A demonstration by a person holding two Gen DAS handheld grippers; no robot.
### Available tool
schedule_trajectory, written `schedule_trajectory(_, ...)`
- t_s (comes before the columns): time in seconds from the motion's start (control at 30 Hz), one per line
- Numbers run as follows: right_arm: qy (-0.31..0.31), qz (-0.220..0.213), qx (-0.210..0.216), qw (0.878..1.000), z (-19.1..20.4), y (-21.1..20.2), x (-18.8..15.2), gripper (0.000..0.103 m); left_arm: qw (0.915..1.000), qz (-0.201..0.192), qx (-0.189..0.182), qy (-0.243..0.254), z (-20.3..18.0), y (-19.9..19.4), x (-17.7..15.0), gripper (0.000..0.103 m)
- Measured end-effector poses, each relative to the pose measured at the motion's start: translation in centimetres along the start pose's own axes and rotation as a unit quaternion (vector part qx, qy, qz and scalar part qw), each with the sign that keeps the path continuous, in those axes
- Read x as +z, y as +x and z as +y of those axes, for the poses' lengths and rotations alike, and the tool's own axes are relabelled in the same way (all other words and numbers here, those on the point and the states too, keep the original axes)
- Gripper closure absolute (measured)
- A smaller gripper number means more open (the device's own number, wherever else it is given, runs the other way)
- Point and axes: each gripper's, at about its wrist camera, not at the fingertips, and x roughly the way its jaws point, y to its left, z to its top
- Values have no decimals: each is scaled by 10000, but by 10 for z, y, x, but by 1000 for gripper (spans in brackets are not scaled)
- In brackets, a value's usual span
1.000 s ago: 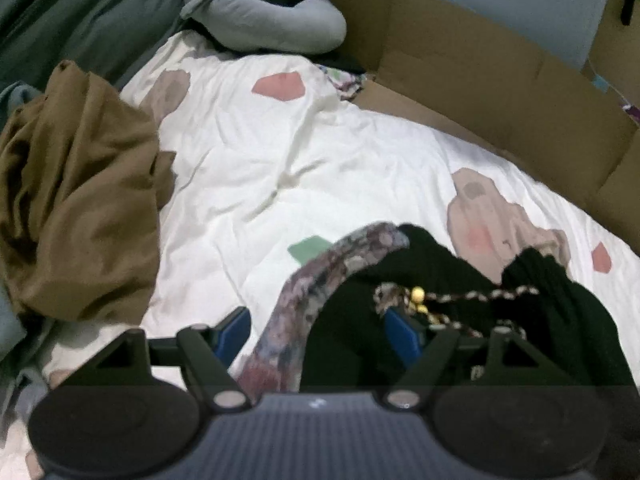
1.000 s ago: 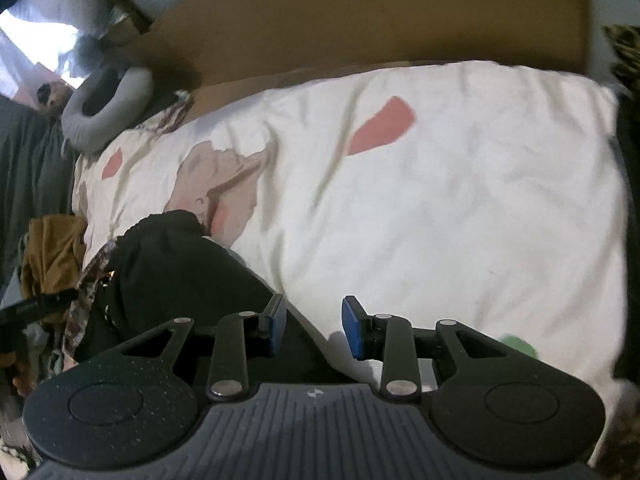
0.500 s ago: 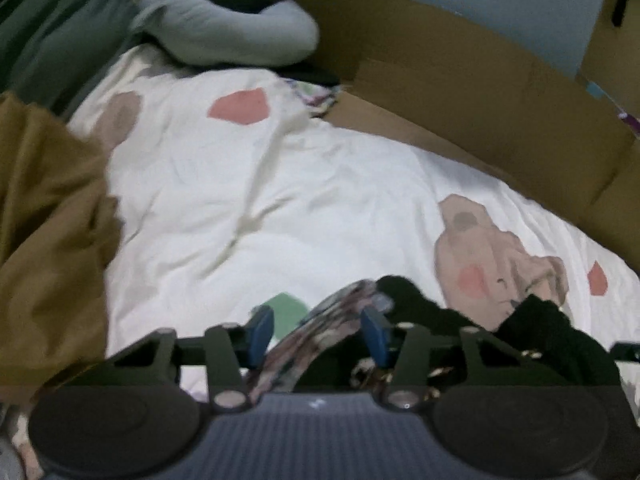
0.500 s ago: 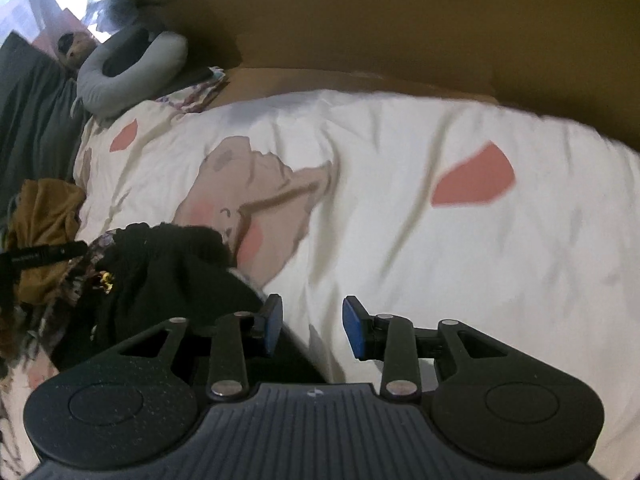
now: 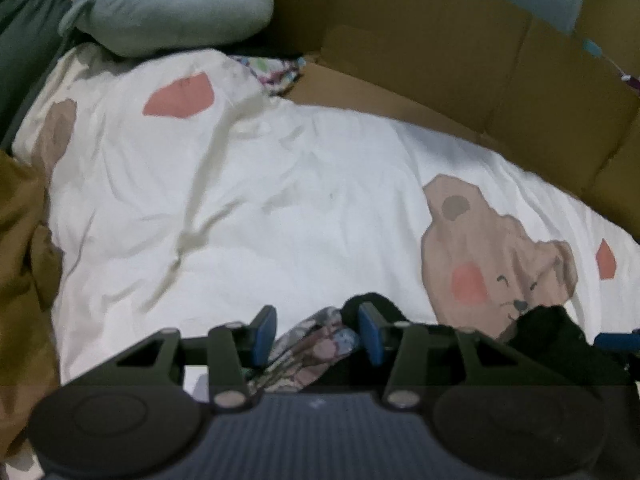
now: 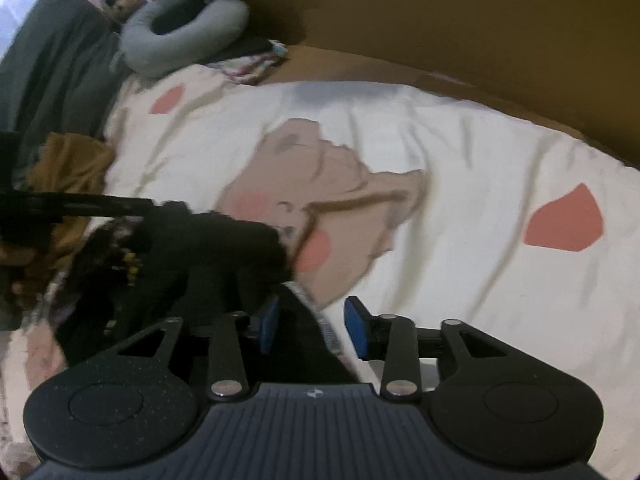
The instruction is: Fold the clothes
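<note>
While the left gripper (image 5: 317, 334) has been closing around the black garment's (image 6: 208, 256) floral edge (image 5: 316, 344) and the right gripper (image 6: 311, 325) has been opening, half wide, over its hem, both should pinch firmly before spreading it flat on the sheet (image 5: 280, 184).

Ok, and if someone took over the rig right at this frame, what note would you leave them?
Left tool: jaws have just been closing around the floral trim of the black garment; unclear whether it pinches yet.
Right tool: jaws have just been opening; open, garment's hem between them, not gripped.
The garment lies bunched on the white bedspread; a brown garment sits at its left edge.
Done: no fold visible.
Left: spread it flat, fold it, then probably the brown one.
</note>
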Motion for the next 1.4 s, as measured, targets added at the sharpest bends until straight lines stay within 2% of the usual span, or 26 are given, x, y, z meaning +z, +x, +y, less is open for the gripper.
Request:
schedule_trajectory(0.1,-141,24,104,9998,11,1,-5,43,10000,60,8,49,1,1,-3,55)
schedule_trajectory(0.43,-280,100,191,9994,33,7,-22,42,9995,210,-12,237,4,6,-9,54)
schedule_trajectory(0.6,-99,-36,78,9999,20,1,-17,39,9993,249,-80,275,7,11,-13,54)
schedule_trajectory(0.73,331,-185,-9,9993,-5,-8,-11,39,9985,255,-158,454,6,11,-18,65)
schedule_trajectory(0.87,642,-339,-292,9969,-25,-10,-8,39,9976,237,-220,608,3,9,-20,77)
schedule_trajectory(0.9,661,-330,-378,9966,-28,-7,-8,39,9975,230,-232,634,2,9,-20,82)
schedule_trajectory(1.03,496,-177,-724,9960,-21,10,-8,40,9972,142,-176,707,-1,4,-22,89)
schedule_trajectory(1.2,77,-84,-438,9990,6,18,-9,40,9983,6,-167,559,6,-7,-25,95)
schedule_trajectory(1.4,-231,161,-308,9991,24,27,-18,40,9992,-73,-106,391,14,-17,-32,96)
